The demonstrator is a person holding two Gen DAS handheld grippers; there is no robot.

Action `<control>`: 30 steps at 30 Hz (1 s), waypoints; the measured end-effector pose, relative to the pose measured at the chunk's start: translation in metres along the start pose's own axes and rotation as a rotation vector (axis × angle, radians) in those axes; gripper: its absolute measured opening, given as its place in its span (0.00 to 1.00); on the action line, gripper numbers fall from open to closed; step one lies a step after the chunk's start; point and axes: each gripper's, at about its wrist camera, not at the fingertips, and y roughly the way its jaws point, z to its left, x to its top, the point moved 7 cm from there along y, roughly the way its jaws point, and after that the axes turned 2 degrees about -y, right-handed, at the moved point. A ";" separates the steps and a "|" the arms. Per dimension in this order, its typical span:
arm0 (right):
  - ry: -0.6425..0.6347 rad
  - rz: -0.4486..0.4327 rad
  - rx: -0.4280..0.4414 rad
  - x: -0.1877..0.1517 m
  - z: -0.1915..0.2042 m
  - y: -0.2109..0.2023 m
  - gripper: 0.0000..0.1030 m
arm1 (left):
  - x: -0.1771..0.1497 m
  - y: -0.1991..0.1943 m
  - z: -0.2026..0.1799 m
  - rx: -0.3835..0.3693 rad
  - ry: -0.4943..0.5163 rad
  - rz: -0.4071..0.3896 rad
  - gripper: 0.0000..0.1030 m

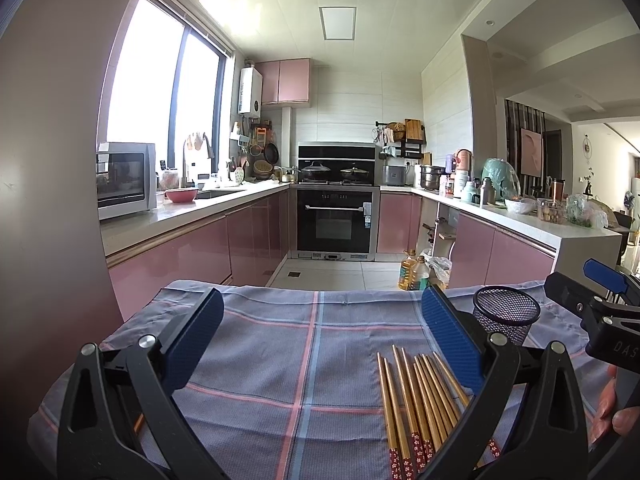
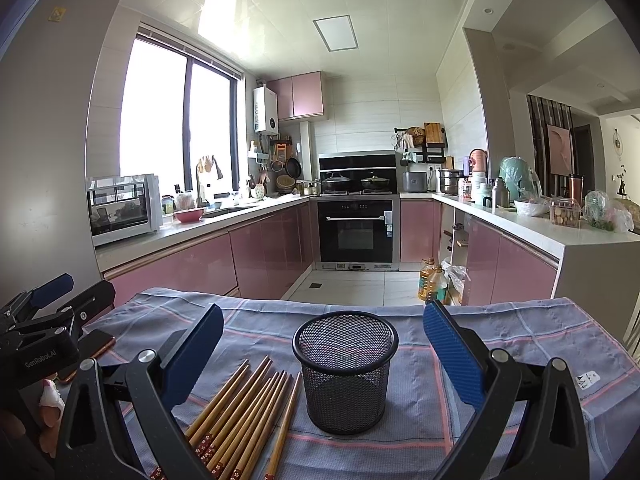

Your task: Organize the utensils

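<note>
Nothing sorted yet — bamboo chopsticks [image 2: 244, 412] lie beside the empty mesh cup [image 2: 346, 368]; left gripper [image 1: 320, 344] and right gripper [image 2: 320, 352] gape, holding nothing.

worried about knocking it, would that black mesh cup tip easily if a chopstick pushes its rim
Probably yes: the mesh cup looks empty and thin-walled, so likely light. It stands taller than wide on soft cloth, so it may slide or tip rather than resist.

Daylight from a tall window [image 2: 176, 120] fills a U-shaped kitchen with glossy pink cabinets [image 2: 264, 248], white countertops [image 2: 532, 228], a black built-in oven [image 2: 356, 228] and pale floor tiles [image 2: 360, 286].
</note>
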 end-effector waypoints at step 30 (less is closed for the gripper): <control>-0.043 0.612 0.193 -0.111 0.032 0.061 0.45 | -0.105 0.089 -0.024 -0.174 0.174 0.537 0.79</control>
